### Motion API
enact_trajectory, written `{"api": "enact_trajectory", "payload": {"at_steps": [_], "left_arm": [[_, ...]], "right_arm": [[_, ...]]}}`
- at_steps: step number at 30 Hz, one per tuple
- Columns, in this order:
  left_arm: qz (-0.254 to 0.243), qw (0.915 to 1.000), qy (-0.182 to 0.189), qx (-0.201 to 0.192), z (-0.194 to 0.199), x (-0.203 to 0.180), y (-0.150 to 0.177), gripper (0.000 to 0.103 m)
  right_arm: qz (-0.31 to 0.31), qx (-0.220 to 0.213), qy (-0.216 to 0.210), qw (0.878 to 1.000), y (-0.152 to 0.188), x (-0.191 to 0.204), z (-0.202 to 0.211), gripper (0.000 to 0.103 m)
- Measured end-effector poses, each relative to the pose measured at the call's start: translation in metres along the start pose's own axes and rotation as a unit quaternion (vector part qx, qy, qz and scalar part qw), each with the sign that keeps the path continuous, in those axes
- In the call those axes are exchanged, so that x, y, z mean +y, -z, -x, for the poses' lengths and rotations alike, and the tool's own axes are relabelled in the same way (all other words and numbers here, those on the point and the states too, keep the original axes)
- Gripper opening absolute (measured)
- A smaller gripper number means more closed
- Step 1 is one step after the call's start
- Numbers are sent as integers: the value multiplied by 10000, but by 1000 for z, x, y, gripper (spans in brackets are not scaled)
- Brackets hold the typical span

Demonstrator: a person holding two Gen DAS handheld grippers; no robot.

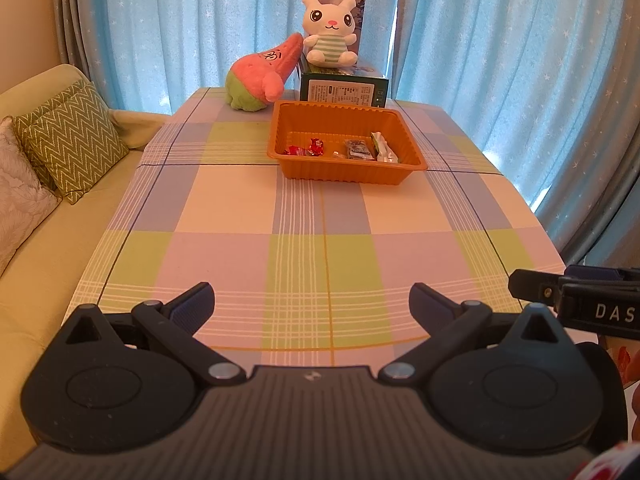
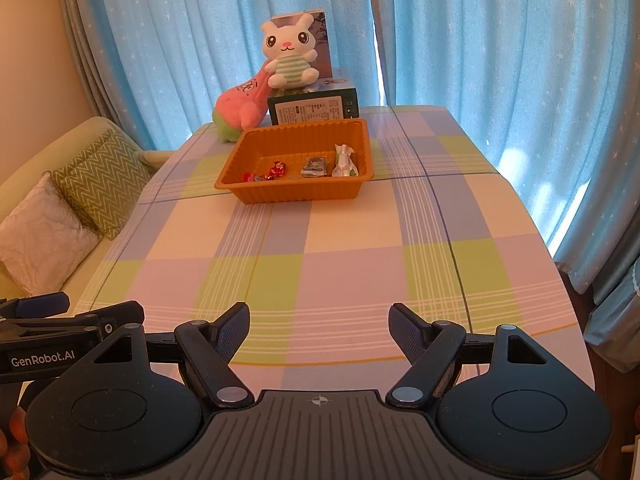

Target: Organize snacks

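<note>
An orange tray (image 1: pixel 344 176) stands on the far half of the plaid table; it also shows in the right wrist view (image 2: pixel 288 194). In it lie red-wrapped candies (image 1: pixel 306 149) (image 2: pixel 276 171), a dark snack packet (image 1: pixel 357 149) (image 2: pixel 314 167) and a white-green wrapped snack (image 1: pixel 383 148) (image 2: pixel 344 162). My left gripper (image 1: pixel 312 298) is open and empty, low over the near table edge. My right gripper (image 2: pixel 319 322) is open and empty, beside it to the right. Each gripper shows at the edge of the other's view (image 1: pixel 576 296) (image 2: pixel 60 316).
A white bunny plush (image 1: pixel 329 28) sits on a green box (image 1: pixel 344 90) behind the tray, with a pink-green plush (image 1: pixel 260 80) to the left. A sofa with cushions (image 1: pixel 68 140) runs along the table's left side. Blue curtains (image 1: pixel 500 40) hang behind.
</note>
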State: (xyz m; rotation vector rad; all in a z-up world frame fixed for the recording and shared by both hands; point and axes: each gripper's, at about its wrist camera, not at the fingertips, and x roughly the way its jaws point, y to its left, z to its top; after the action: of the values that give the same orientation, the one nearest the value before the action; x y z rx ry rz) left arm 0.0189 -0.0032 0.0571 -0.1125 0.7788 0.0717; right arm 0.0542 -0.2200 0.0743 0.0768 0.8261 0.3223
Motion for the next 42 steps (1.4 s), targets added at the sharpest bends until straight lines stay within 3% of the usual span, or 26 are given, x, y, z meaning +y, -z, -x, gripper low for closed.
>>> {"api": "enact_trajectory", "payload": {"at_steps": [42], "left_arm": [[-2, 10000, 5, -49, -1, -4, 2, 103]], "right_arm": [[-2, 3, -6, 10000, 1, -1, 0, 76]]}}
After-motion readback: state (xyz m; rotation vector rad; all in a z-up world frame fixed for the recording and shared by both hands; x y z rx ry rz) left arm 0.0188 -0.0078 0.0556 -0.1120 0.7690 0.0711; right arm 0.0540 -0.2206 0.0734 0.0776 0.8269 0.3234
